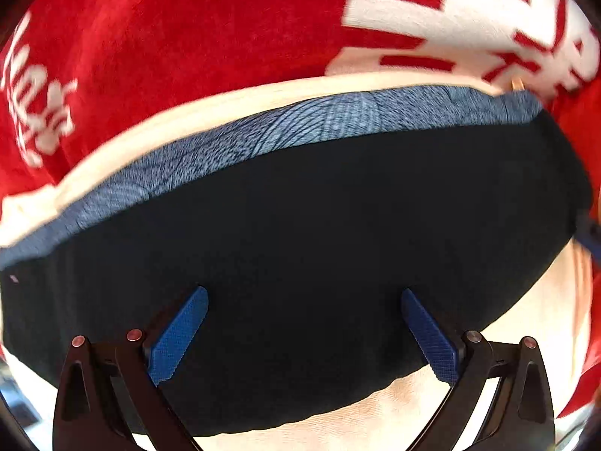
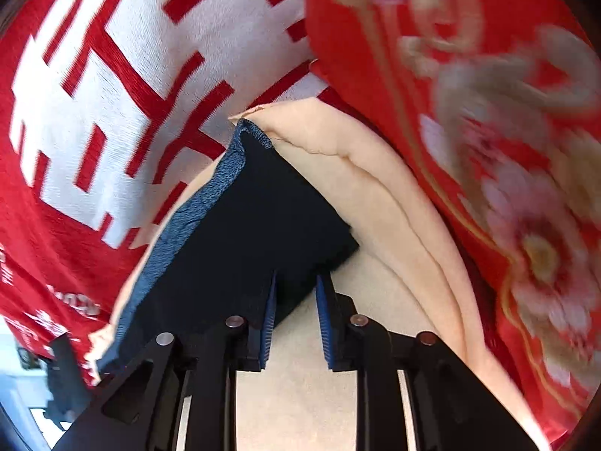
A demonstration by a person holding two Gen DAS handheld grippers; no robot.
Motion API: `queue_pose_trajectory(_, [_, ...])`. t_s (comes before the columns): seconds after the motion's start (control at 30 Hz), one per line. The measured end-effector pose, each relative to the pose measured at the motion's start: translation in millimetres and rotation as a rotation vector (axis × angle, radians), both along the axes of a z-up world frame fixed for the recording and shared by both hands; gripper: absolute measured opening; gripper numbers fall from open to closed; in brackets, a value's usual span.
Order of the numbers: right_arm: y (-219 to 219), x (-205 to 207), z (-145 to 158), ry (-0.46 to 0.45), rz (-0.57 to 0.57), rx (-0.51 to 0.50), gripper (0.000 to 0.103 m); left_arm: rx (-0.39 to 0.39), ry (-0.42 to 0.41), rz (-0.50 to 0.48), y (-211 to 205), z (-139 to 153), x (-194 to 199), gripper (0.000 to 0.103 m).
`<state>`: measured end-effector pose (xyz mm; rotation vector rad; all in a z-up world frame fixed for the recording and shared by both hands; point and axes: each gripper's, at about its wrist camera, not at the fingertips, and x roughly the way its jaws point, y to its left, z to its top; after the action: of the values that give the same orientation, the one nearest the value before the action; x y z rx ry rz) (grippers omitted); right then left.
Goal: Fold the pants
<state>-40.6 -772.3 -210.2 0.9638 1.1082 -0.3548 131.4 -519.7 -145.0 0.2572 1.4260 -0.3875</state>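
Two views, both filled by dark pants (image 1: 300,225) lying folded on a cream cloth (image 1: 526,319), with a blue ribbed band (image 1: 300,120) running along the upper edge in the left view. Left tongs (image 1: 304,297) spread wide just over the dark fabric, low in the frame, nothing pinched. Right tongs (image 2: 296,278) narrowed but parted at lower centre of the right view, tips at the near edge of the pants; contact with the fabric impossible to tell. Red blanket (image 2: 75,112) with white lettering at upper left, flowered red quilt (image 2: 507,150) at right.
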Motion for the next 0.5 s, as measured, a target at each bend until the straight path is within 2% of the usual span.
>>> queue_pose_trajectory(0.07, [3.8, -12.8, -2.0, -0.031, -0.017, 0.068, 0.042, -0.001, -0.017, -0.012, -1.3, 1.5, -3.0, 0.103])
queue_pose_trajectory(0.1, [6.6, -17.0, -5.4, -0.041, -0.024, 0.106, 0.045, 0.004, -0.027, -0.020, -1.9, 1.1, -5.2, 0.103])
queue_pose_trajectory(0.13, [11.4, -22.5, -11.0, -0.054, -0.032, 0.155, 0.045, 0.016, -0.033, -0.022, -3.4, 1.3, -6.5, 0.103])
queue_pose_trajectory(0.27, [23.4, -29.9, -24.7, -0.093, -0.085, 0.238, 0.045, 0.024, -0.025, -0.032, -15.4, 5.2, -3.6, 0.103])
queue_pose_trajectory(0.5, [22.8, -26.2, -42.4, -0.195, -0.175, 0.289, 0.045, 0.007, -0.026, -0.031, -0.5, 2.2, 5.9, 0.103])
